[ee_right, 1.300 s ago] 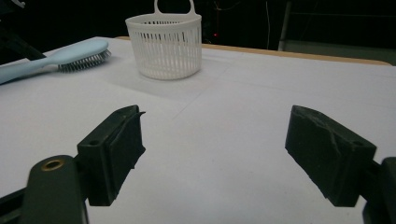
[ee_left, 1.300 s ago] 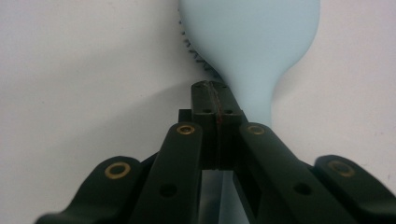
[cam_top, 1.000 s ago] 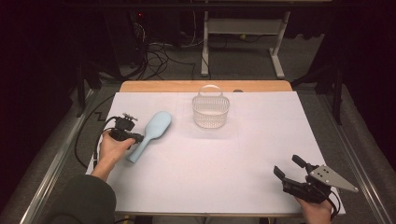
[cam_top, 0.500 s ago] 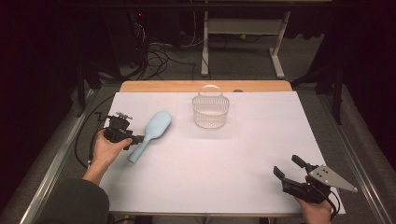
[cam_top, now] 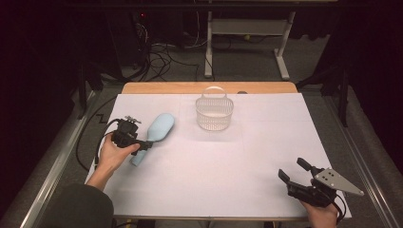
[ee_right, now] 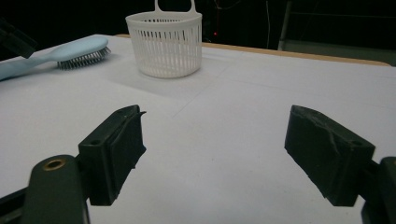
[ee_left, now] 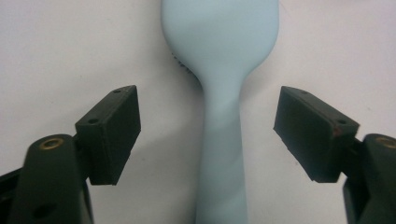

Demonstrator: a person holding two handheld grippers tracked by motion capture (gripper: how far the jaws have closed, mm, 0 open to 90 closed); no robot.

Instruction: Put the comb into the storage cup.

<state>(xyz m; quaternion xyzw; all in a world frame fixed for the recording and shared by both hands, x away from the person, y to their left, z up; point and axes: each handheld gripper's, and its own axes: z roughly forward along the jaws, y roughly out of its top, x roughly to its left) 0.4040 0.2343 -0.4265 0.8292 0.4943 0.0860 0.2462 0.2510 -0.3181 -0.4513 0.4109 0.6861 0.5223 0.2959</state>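
Hairbrush (cam_top: 157, 133), pale blue, lies bristles-down on the white table (cam_top: 228, 166), to the left of the white basket (cam_top: 214, 113) and clear of it, with its head pointing toward the basket. Left tongs (ee_left: 208, 135) are set over the handle with the jaws wide apart, one on each side of the handle and touching neither side. Right tongs (cam_top: 295, 170) sit well apart from the basket at the near right table edge, jaws wide open and holding nothing.
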